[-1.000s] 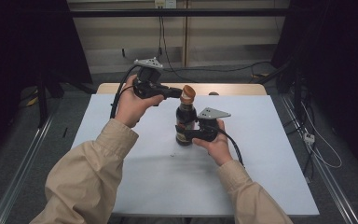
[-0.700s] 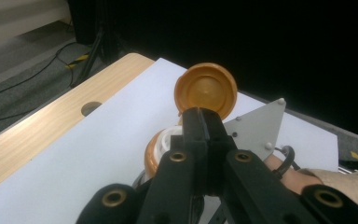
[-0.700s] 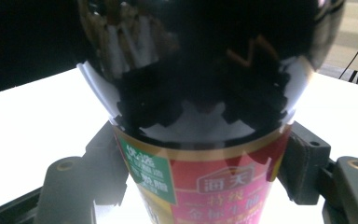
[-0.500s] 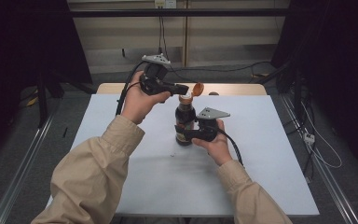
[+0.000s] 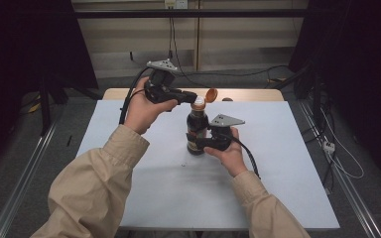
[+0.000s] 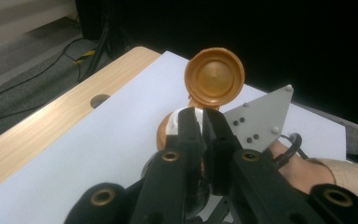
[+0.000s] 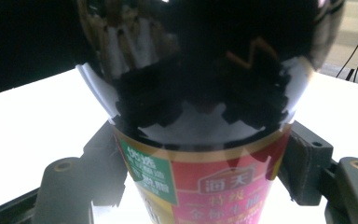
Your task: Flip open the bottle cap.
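A dark sauce bottle [image 5: 197, 130] with a red and green label [image 7: 205, 186] stands upright on the white table [image 5: 144, 188]. My right gripper [image 5: 198, 144] is shut on its lower body, one jaw on each side [image 7: 204, 163]. The bottle's orange flip lid [image 5: 211, 94] stands open, tipped back from the white spout [image 5: 198, 100]. In the left gripper view the lid's inside [image 6: 214, 77] faces the camera. My left gripper [image 5: 194, 96] hovers at the bottle's top with its jaws shut [image 6: 201, 114], the tips just in front of the spout and below the lid.
A bare wooden strip [image 5: 129, 93] with a round hole [image 6: 99, 100] runs along the table's far edge. Cables lie on the floor beyond it. The right gripper's grey plate [image 6: 256, 123] sits close behind the bottle top. White table surface spreads to both sides.
The orange lid, shut a second ago, has flipped open and back. My left gripper has drawn slightly up and left from the cap. The right gripper and bottle have stayed put.
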Tool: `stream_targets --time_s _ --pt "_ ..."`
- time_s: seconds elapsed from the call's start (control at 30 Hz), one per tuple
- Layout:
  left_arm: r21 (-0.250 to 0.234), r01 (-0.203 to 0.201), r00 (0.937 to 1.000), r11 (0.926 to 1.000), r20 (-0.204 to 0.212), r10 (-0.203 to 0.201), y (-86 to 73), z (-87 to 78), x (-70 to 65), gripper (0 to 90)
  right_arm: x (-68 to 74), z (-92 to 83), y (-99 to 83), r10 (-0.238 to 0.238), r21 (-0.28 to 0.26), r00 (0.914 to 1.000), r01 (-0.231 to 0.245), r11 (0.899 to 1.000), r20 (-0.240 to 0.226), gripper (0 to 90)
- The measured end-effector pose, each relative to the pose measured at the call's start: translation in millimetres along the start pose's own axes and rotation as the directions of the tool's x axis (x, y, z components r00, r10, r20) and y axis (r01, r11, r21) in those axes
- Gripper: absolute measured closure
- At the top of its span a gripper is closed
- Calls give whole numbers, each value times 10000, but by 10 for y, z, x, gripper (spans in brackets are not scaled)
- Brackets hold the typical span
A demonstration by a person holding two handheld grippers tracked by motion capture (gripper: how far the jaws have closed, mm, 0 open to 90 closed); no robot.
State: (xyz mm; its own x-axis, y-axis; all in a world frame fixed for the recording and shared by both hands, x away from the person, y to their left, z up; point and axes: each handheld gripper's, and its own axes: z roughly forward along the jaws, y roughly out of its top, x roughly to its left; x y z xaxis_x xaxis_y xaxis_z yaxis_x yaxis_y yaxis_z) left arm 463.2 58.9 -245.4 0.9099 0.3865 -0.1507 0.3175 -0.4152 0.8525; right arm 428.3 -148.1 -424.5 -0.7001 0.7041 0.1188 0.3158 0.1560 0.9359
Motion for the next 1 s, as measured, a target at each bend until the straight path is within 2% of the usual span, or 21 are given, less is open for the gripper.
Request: stream_targets --time_s 0.23,0.27,0.53,0.57,0.67,1.0 --pt "-56 129 9999 9999 -50 -129 -55 -37 6 818 -1 -9 5 125 20 9999 -124 9999 -13 279" --pt "-58 97 9999 9999 -91 -98 -66 -45 -7 780 0 -10 8 165 16 9999 -165 9999 -6 275" --pt "-151 99 9999 9998 -90 -100 -93 -57 -15 654 5 -46 32 170 99 9998 -171 9998 50 244" --pt "-164 129 9999 9998 -75 -131 -99 -61 -9 609 1 -67 42 198 165 9998 -199 9997 45 223" --pt "-257 194 9998 9995 -87 -196 -121 -63 6 560 -9 -104 55 159 192 9998 -161 9997 88 207" --pt "-514 249 9996 9984 125 -243 -201 -68 -27 395 -6 -194 51 90 367 10000 -92 9993 37 175"
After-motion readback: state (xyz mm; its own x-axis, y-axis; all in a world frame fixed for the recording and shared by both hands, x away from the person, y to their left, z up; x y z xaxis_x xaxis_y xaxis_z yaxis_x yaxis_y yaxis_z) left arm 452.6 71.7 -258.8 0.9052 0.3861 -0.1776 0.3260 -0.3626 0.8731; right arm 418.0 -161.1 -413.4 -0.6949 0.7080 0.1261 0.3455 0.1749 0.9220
